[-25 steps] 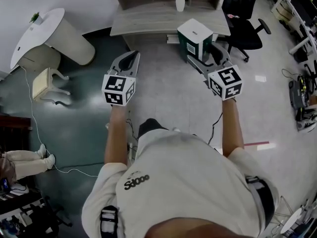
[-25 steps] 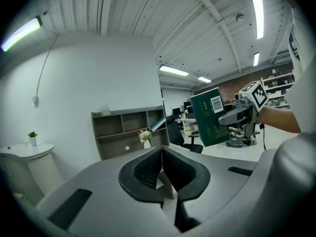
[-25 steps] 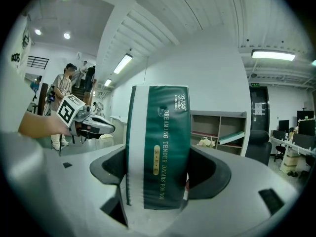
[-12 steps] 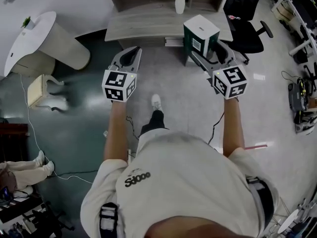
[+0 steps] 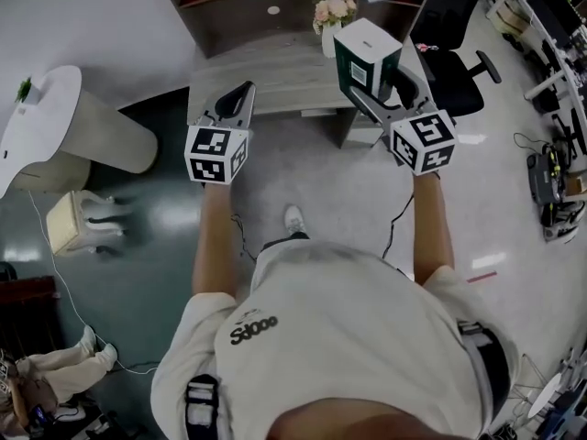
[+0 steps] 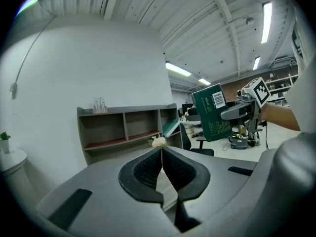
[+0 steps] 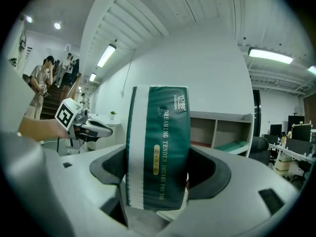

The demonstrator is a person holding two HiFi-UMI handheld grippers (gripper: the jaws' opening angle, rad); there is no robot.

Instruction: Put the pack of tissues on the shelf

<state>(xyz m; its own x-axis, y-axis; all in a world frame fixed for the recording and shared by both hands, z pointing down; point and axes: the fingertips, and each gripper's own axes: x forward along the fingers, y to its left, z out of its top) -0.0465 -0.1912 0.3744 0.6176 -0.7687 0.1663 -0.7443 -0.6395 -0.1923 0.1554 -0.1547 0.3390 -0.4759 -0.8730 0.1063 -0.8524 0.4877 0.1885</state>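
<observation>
We see the right gripper (image 7: 159, 174), its jaws clamped on the upright green-and-white pack of tissues (image 7: 158, 142). Behind stands the open shelf (image 7: 219, 127), with a green item (image 7: 232, 146) in one compartment. The left gripper (image 7: 101, 131) hovers at left.

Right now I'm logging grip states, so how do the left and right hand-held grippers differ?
The left hand-held gripper has its jaws shut tip to tip; the right hand-held gripper has its jaws held apart by what they clamp. The left hand-held gripper holds nothing, while the right hand-held gripper carries the green-and-white pack of tissues upright. Both point toward the shelf.
</observation>
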